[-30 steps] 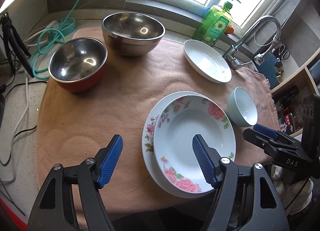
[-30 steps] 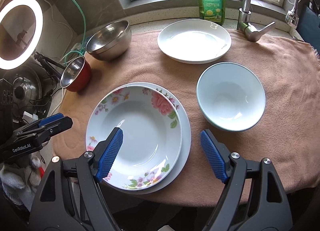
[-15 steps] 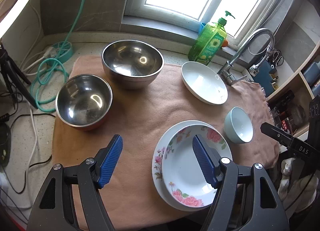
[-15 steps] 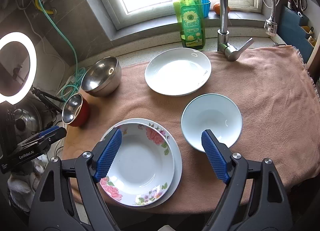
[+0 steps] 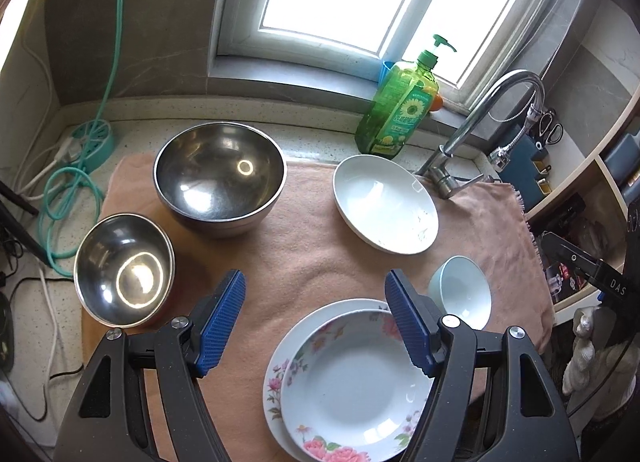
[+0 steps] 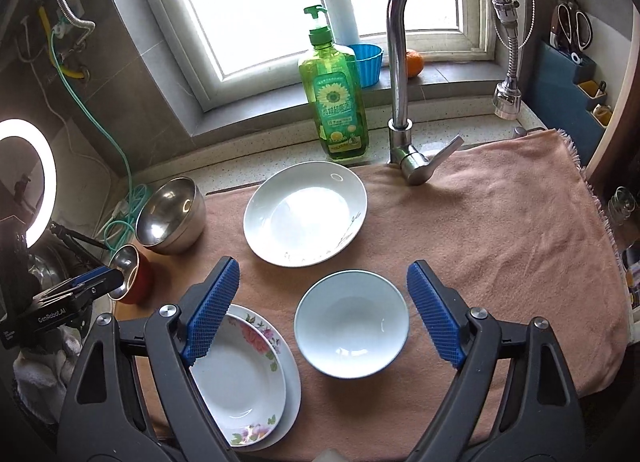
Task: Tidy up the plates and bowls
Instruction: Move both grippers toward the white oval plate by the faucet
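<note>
The step in hand is judged to be the choice and approach of the next piece to be stacked. The dishes lie on a pink cloth [image 6: 500,222] spread over the desk.

At the far left, the small steel bowl [image 5: 124,268] with the red outside and, just beside it, the large steel bowl [image 5: 220,178] are found. Nesting the small one inside the large one is advised; it should be gripped by its rim and lowered level, since polished steel is likely to slip in the pads.

The left tongs [image 5: 316,322] are held part open above bare cloth, with nothing between the jaws.

Next, the floral dish [image 5: 356,382] sits on a wider floral plate [image 5: 276,374] at the near edge; this stack is judged complete. The plain white plate [image 6: 306,214] lies farther back, near the soap bottle [image 6: 336,102] and the faucet [image 6: 400,62]. It should be lifted by its near rim, clear of the faucet lever.

The right tongs [image 6: 322,314] are opening wide, above the pale blue bowl [image 6: 352,324]. The bowl appears framed between the jaws, but the pads do not seem to touch it, though height is hard to judge through this lens. Nothing is held. The bowl should be taken across one wall, not across its full width.
</note>
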Tool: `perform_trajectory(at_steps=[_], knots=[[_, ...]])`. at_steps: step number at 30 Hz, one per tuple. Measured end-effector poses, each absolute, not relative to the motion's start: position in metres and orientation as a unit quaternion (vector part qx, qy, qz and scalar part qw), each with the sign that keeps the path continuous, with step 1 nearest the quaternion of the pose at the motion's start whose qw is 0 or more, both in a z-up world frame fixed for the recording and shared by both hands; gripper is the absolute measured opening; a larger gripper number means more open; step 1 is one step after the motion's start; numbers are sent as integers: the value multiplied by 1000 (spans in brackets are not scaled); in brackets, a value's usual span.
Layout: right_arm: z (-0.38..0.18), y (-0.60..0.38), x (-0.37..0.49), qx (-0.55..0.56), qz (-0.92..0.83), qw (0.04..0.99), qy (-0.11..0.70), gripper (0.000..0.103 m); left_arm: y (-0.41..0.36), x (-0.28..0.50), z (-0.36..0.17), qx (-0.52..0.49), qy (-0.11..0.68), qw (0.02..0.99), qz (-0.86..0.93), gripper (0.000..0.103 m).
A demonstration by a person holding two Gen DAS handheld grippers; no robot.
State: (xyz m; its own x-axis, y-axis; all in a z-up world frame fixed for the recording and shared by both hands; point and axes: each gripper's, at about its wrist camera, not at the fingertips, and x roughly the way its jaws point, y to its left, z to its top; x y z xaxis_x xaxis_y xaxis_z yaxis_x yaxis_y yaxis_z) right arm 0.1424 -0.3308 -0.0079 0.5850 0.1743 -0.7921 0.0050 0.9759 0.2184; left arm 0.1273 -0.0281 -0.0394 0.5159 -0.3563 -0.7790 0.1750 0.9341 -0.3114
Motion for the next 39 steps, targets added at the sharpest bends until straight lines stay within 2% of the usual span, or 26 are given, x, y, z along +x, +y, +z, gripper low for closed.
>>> perform_trajectory(at_steps=[8, 18, 22, 24, 27, 29, 31, 33, 37, 39], knots=[[-21, -370, 185, 94, 84, 872, 474, 88, -62, 161, -47, -122, 479, 857, -145, 72], [-64, -393, 242, 151, 134, 831, 519, 87, -86, 206, -75, -152, 510, 835, -141, 72], [-85, -397, 264, 175, 148, 809, 542, 76, -94, 223, -89, -158, 528, 822, -140, 70], [-94, -401, 274, 194, 155, 797, 550, 76, -95, 232, -96, -170, 538, 814, -139, 70], [-105, -401, 286, 201, 159, 789, 559, 72, -96, 243, -105, -170, 548, 808, -135, 65], [-111, -401, 293, 201, 160, 784, 565, 64, -94, 251, -112, -179, 557, 800, -130, 61], [-116, -400, 299, 205, 162, 778, 571, 62, -92, 257, -119, -185, 566, 794, -125, 54], [-122, -398, 304, 210, 164, 773, 576, 61, -92, 262, -123, -185, 570, 791, -123, 53], [-130, -392, 311, 208, 162, 769, 583, 50, -95, 269, -132, -183, 579, 785, -122, 40], [-136, -390, 316, 209, 158, 767, 586, 47, -95, 272, -135, -182, 582, 783, -121, 38]])
